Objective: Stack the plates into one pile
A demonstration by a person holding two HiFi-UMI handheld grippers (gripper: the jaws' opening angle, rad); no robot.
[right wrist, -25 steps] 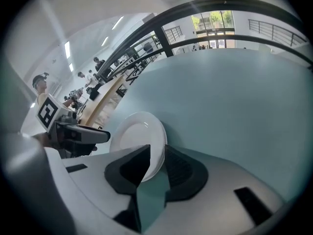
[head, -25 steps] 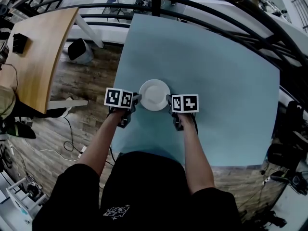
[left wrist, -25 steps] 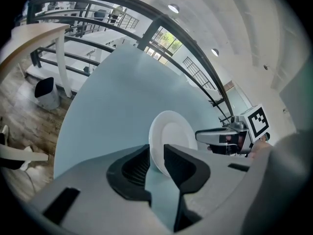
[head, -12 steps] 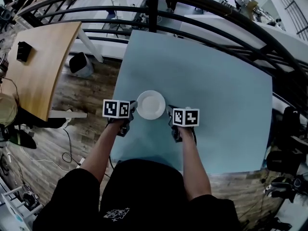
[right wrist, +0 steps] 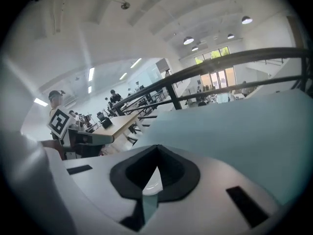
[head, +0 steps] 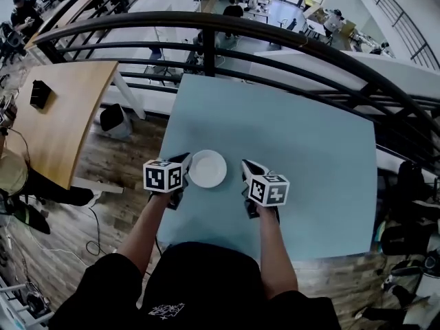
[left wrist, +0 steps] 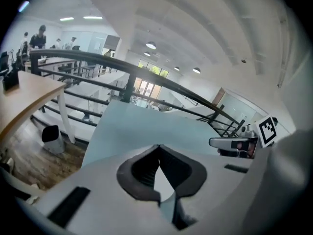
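Left gripper [head: 183, 159] and right gripper [head: 246, 164] jaws together, empty; number of plates [head: 207, 168] unclear.

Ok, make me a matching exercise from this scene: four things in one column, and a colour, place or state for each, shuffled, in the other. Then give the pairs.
Column one
1. plate
2. right gripper
3. wooden table
4. railing

Column two
A. black, curving past the far edge of the blue table
B. light brown, left of the blue table
C. white, resting on the blue table
D. shut, nothing between its jaws

Pairs: 1-C, 2-D, 3-B, 4-A
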